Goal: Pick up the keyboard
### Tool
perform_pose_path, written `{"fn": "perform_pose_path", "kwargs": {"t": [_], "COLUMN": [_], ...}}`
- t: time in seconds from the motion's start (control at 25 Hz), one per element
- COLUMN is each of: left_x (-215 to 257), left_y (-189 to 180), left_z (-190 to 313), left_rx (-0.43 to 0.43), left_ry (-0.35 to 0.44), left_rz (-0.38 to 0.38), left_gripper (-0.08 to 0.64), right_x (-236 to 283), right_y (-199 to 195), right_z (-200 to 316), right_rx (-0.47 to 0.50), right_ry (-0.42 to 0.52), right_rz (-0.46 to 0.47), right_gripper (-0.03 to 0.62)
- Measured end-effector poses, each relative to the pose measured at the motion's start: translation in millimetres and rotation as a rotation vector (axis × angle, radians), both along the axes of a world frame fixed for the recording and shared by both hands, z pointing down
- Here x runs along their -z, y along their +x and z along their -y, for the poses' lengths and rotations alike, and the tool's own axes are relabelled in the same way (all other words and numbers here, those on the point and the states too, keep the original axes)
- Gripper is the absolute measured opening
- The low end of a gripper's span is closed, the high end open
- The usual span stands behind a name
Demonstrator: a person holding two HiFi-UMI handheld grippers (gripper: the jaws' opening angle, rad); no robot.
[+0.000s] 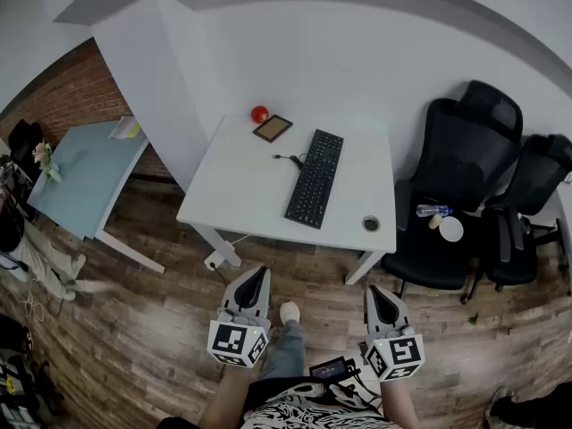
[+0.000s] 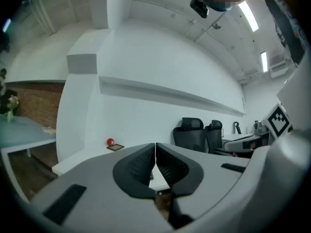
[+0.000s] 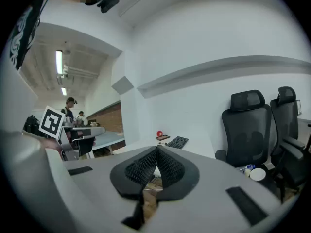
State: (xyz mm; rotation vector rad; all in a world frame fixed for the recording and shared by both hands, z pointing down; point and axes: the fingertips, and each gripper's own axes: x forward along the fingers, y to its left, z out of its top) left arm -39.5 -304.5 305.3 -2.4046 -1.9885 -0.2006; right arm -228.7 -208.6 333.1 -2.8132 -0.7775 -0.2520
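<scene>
The white desk [image 1: 232,199] stands ahead of both hand-held grippers, well apart from them. 2 black chairs [image 1: 465,150] sit ahead and to the right of the right hand-held gripper [image 1: 375,295]. The black keyboard [image 1: 315,177] lies untouched on the desk, ahead and between the 2 grippers. The left hand-held gripper [image 1: 257,280] and the right each have jaws pressed together on nothing, over the wood floor [image 1: 134,329]. A small frame [image 1: 273,129] and a red ball [image 1: 259,113] lie beyond the keyboard, toward the left.

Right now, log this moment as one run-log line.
stage: before reach | left hand-held gripper: shut, empty | right hand-held gripper: shut, empty | keyboard: flat on white table, untouched
</scene>
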Motion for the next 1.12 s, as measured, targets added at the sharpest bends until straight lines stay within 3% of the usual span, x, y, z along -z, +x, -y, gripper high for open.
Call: {"fn": "perform_pose_path", "kwargs": {"t": [0.24,0.36,0.48,0.68,0.8,1.0,1.12], "left_x": [24.2,40.0,47.0,51.6,49.1,47.3,48.0], "left_y": [-115.9,-143.0,-153.7,-171.2,-183.5,-181.2,-173.9], "left_z": [87.8,110.1,128.6,140.4,155.0,175.7,176.5], "left_rx": [-0.037,-0.061,-0.042,-0.018,-0.002,0.051,0.065], "left_ry": [-0.016,-0.077,-0.086,-0.091,-0.089,-0.104,-0.09], "left_rz": [-0.055,-0.006,-0.003,-0.016,-0.022,-0.001,-0.007], "left_gripper": [0.018,0.018,0.018,0.018,0.018,0.018,0.018], "right_x": [23.6,36.0,42.0,55.8,57.6,68.3,68.3], "right_y": [-90.4,-129.3,-148.5,-161.2,-165.3,-171.1,-169.4], "right_z": [90.5,106.0,121.2,144.1,159.5,177.9,170.5], "right_rx": [0.031,-0.026,-0.042,0.01,0.056,0.113,0.082], "right_ry": [-0.037,0.031,0.053,-0.052,-0.068,-0.065,-0.104], "right_rz": [-0.073,-0.175,-0.199,-0.156,-0.167,-0.257,-0.225], "right_gripper": [0.029,0.029,0.029,0.029,0.029,0.031,0.029]}}
